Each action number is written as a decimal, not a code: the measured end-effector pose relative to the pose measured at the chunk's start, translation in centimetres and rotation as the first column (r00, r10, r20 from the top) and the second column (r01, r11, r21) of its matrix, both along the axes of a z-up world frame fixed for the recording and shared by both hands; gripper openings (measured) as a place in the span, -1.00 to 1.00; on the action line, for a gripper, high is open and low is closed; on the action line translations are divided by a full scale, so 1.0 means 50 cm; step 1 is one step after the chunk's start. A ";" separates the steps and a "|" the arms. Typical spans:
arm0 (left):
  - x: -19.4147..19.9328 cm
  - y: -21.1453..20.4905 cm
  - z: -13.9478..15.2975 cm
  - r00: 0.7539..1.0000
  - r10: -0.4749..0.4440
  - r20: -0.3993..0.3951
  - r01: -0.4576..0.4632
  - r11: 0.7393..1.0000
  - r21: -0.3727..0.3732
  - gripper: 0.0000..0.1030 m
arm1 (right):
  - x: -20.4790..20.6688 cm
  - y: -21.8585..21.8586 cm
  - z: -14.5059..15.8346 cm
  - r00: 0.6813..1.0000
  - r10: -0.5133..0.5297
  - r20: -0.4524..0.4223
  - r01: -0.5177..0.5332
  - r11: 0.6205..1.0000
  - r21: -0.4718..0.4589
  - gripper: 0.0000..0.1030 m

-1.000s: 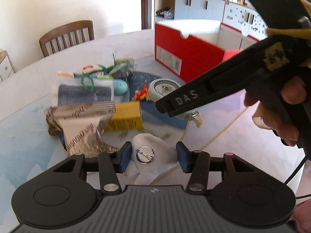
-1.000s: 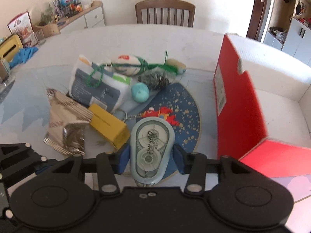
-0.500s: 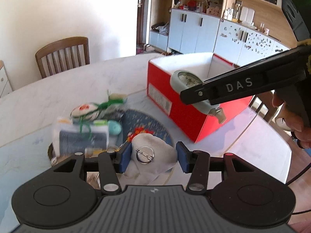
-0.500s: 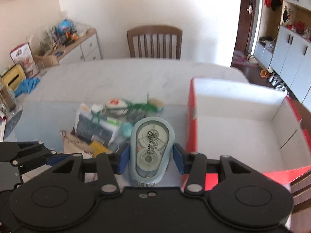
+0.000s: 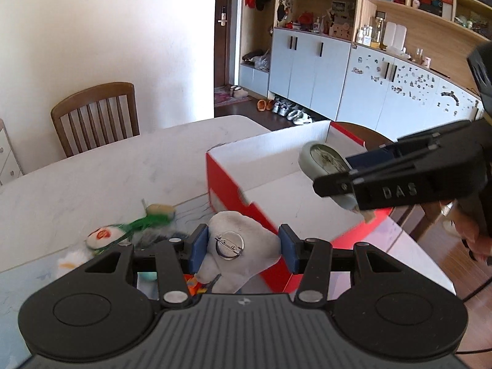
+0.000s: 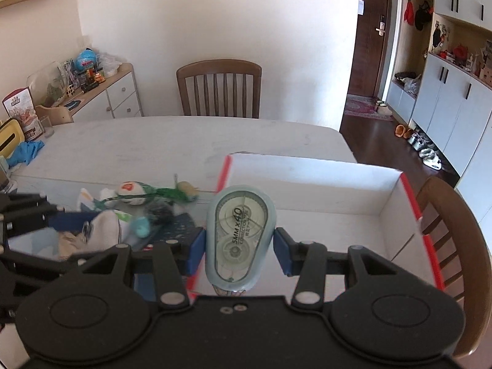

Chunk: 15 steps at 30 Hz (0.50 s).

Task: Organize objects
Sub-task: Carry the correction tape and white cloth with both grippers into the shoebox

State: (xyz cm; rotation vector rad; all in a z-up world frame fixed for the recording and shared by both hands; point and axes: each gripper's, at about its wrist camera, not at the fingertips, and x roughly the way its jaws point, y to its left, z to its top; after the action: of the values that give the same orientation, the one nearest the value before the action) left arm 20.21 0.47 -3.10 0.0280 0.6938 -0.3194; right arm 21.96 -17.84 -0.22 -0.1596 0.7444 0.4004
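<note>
Both grippers are loaded, and neither load has been dropped yet. The left gripper [image 5: 243,247] has its blue pads closed on a soft grey-white plush brooch with a round metal pin-back [image 5: 238,253], carried in the air just short of the near red wall of the open red cardboard box with a white inside [image 5: 270,160]. The right gripper [image 6: 238,246] clamps a pale blue-grey oval correction-tape dispenser [image 6: 240,236] and, in the left wrist view, hangs over the box's interior, its load pointing down into it. The box floor that shows looks bare, so I judge the sorting to be at an early stage: these two pieces seem to be the first to go in. To the left of the box, on the pale marble table [image 6: 153,141], a cluster waits: a small white pouch with a red mark [image 6: 130,192], green string [image 6: 153,196], a turquoise blob [image 6: 141,227] and a few blurred packets I cannot identify.
</note>
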 end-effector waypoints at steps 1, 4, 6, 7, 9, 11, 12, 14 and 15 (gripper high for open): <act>0.009 -0.010 0.000 1.000 0.009 -0.007 -0.009 1.000 -0.006 -0.05 | 0.006 -0.011 0.000 1.000 0.003 -0.001 -0.003 1.000 0.000 -0.09; 0.044 -0.041 -0.003 0.998 0.039 -0.039 -0.040 0.998 -0.038 -0.05 | 0.023 -0.049 -0.003 1.000 0.010 0.000 -0.010 1.000 -0.008 -0.10; 0.067 -0.061 -0.001 0.998 0.052 -0.043 -0.054 0.998 -0.039 -0.05 | 0.030 -0.076 -0.006 1.000 0.009 -0.004 -0.009 1.000 -0.011 -0.09; 0.079 -0.075 0.001 0.998 0.055 -0.043 -0.057 0.998 -0.038 -0.05 | 0.039 -0.089 -0.009 1.000 0.006 -0.008 -0.006 1.000 -0.010 -0.09; 0.101 -0.100 0.005 0.997 0.060 -0.039 -0.061 0.997 -0.037 -0.05 | 0.056 -0.114 -0.017 1.000 0.003 -0.019 -0.004 1.000 -0.012 -0.09; 0.126 -0.125 0.007 0.998 0.056 -0.040 -0.057 0.998 -0.033 -0.05 | 0.075 -0.138 -0.026 1.000 0.003 -0.028 -0.003 1.000 -0.015 -0.10; 0.141 -0.140 0.008 0.998 0.055 -0.040 -0.056 0.998 -0.026 -0.05 | 0.084 -0.148 -0.030 0.999 0.004 -0.034 -0.004 1.000 -0.016 -0.09; 0.172 -0.167 0.006 0.998 0.051 -0.048 -0.052 0.999 -0.016 -0.05 | 0.099 -0.164 -0.040 0.999 0.004 -0.041 -0.005 1.000 -0.024 -0.09; 0.186 -0.179 0.002 0.997 0.050 -0.054 -0.050 0.999 -0.010 -0.05 | 0.106 -0.171 -0.045 0.999 0.003 -0.047 -0.005 1.000 -0.030 -0.09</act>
State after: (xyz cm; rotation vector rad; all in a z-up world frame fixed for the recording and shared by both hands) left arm 29.49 -8.48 -3.00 -0.0092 0.7450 -0.2769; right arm 27.27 -26.39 -2.45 -0.1805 0.7965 0.3980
